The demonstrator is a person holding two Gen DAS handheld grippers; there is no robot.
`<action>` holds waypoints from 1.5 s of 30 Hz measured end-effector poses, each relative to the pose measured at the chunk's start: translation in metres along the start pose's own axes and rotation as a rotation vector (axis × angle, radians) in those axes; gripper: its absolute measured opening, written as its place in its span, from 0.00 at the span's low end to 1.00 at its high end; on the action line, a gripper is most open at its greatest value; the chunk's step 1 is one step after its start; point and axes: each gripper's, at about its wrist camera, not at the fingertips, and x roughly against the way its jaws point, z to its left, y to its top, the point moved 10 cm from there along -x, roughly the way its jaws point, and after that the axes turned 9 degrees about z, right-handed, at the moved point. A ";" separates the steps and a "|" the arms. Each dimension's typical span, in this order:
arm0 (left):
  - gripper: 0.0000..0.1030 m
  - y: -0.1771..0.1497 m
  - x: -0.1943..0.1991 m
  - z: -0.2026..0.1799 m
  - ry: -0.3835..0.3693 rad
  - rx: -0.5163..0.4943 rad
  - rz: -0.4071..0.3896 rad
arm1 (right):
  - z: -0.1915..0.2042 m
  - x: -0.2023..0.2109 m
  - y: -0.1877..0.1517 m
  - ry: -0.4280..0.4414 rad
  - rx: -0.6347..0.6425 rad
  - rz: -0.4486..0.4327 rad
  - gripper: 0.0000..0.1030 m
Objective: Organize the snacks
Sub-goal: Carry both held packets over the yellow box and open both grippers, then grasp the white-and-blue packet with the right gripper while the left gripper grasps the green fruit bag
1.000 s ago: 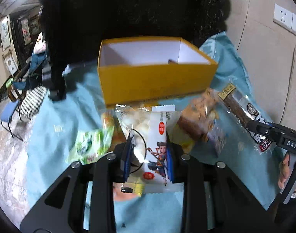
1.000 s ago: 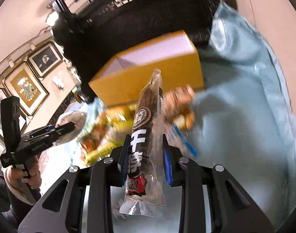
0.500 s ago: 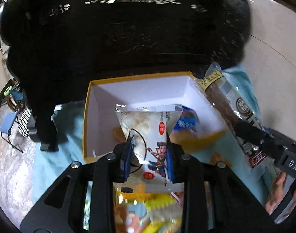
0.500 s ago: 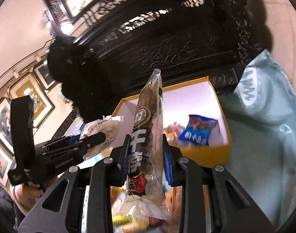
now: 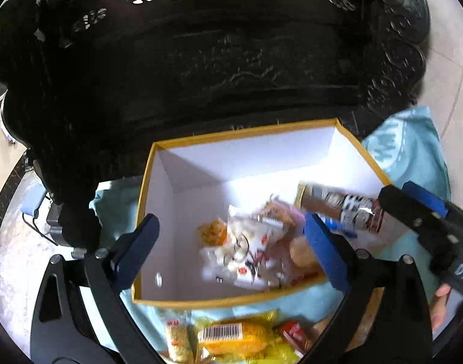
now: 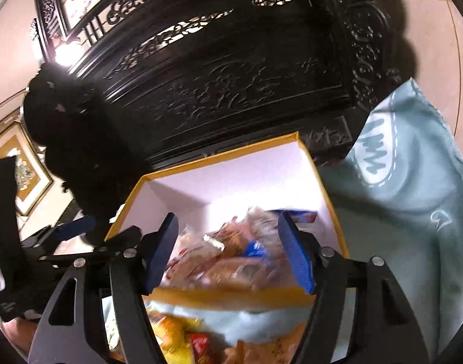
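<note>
- Cardboard box (image 5: 182,188), yellow outside, smooth white inside, open-topped, sits on my worktop's pale blue-green cloth (image 6: 407,212) before a dark carved wooden cabinet (image 5: 231,60).
- My left gripper (image 5: 231,242) has just been opening; its two blue-padded jaws stand spread, nothing between them, above the box.
- Below it, inside the box, lies a crinkly white snack packet with a cartoon figure (image 5: 246,251).
- My right gripper (image 6: 229,251) has also just been opening, jaws apart; a long clear-wrapped brown snack stick (image 5: 340,206) lies free in the box's right side.
- Several glossy yellow packets (image 5: 231,336) remain on the cloth nearer me; blur prevents counting them.
</note>
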 end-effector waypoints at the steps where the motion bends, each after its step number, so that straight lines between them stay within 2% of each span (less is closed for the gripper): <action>1: 0.95 -0.005 0.003 0.001 0.007 -0.008 0.002 | 0.001 0.003 -0.003 0.003 0.002 0.006 0.67; 7: 0.95 -0.036 0.029 0.000 -0.010 -0.037 -0.002 | 0.004 0.029 -0.030 0.019 0.017 0.024 0.67; 12: 0.95 -0.067 0.047 0.004 -0.018 -0.044 0.002 | -0.001 0.046 -0.067 -0.010 0.033 0.050 0.67; 18: 0.95 -0.125 0.055 0.005 -0.043 -0.052 0.041 | -0.011 0.051 -0.128 -0.056 0.087 0.124 0.67; 23: 0.95 -0.162 0.057 0.007 -0.054 -0.042 0.056 | -0.021 0.042 -0.184 -0.105 0.135 0.210 0.67; 26: 0.95 -0.180 0.058 0.009 -0.062 -0.033 0.068 | -0.029 0.034 -0.205 -0.146 0.158 0.249 0.67; 31: 0.95 -0.209 0.053 0.017 -0.068 -0.005 0.097 | -0.036 0.022 -0.220 -0.177 0.174 0.283 0.67; 36: 0.95 -0.227 0.051 0.026 -0.073 0.024 0.116 | -0.030 0.009 -0.220 -0.186 0.226 0.290 0.67; 41: 0.95 -0.235 0.051 0.037 -0.069 0.038 0.128 | -0.023 0.003 -0.226 -0.143 0.242 0.322 0.67; 43: 0.95 -0.237 0.053 0.044 -0.063 0.048 0.125 | -0.021 0.003 -0.229 -0.108 0.234 0.348 0.60; 45: 0.95 -0.238 0.055 0.048 -0.061 0.051 0.123 | -0.015 0.001 -0.238 -0.062 0.249 0.391 0.57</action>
